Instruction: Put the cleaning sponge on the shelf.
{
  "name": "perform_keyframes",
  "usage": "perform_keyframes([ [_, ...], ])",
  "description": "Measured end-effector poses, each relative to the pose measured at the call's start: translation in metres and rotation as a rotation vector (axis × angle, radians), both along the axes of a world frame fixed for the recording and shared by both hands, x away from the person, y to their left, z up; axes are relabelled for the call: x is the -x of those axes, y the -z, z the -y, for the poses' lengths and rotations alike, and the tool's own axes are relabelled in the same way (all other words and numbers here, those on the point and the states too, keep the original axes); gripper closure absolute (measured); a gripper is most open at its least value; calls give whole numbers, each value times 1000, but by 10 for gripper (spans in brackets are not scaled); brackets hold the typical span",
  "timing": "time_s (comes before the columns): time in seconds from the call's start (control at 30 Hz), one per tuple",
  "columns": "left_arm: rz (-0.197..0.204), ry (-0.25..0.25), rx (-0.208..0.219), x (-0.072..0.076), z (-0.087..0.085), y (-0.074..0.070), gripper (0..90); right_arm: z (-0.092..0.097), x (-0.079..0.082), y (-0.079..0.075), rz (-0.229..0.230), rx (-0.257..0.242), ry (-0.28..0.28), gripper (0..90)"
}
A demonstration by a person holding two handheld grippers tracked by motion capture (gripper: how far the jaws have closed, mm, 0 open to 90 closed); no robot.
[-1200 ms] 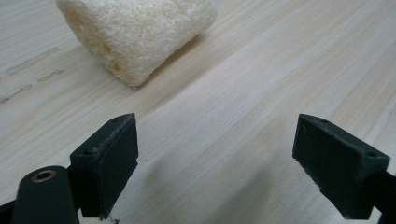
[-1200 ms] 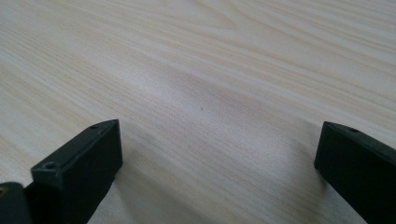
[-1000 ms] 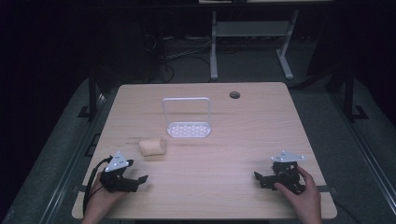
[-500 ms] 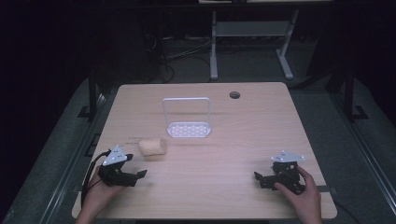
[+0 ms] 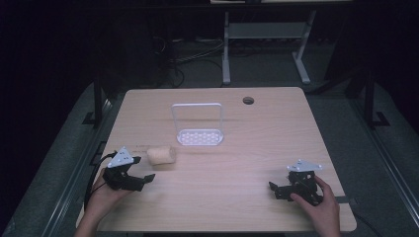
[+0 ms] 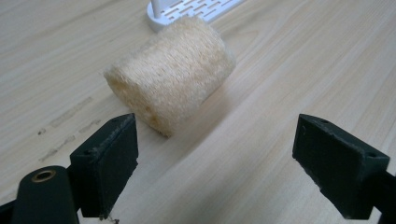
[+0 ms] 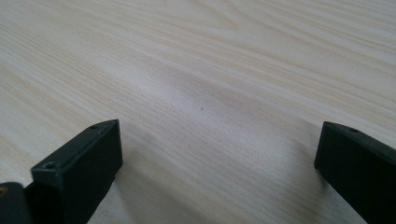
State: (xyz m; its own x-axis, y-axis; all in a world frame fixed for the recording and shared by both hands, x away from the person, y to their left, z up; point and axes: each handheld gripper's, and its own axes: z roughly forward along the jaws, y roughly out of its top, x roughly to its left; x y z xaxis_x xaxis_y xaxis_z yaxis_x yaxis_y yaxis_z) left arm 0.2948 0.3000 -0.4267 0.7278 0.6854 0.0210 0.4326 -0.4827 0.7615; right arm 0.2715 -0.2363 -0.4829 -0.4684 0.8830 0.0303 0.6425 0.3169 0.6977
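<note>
Fingers (image 6: 105,163) of left gripper (image 5: 132,174) spread wide, empty, near table's (image 5: 247,143) left edge. Loofah (image 5: 161,155) lies on its side just ahead of them, outside the gap, closer to the left-hand finger, not touching. White rack (image 5: 197,123) stands beyond loofah, nothing in it. Bare wood mid-table. Right gripper (image 5: 284,188) near right front corner, jaws wide, empty, over bare tabletop.
</note>
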Motion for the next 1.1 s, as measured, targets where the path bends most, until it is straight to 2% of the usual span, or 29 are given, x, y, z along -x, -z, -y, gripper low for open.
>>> perform_keyframes([
  [0.7, 25, 72, 15, -33, 1, -24, 139, 0, 0, 0, 0, 0, 0, 7],
  [1.1, 20, 106, 17, -48, 5, -26, 139, 0, 0, 0, 0, 0, -1, 7],
])
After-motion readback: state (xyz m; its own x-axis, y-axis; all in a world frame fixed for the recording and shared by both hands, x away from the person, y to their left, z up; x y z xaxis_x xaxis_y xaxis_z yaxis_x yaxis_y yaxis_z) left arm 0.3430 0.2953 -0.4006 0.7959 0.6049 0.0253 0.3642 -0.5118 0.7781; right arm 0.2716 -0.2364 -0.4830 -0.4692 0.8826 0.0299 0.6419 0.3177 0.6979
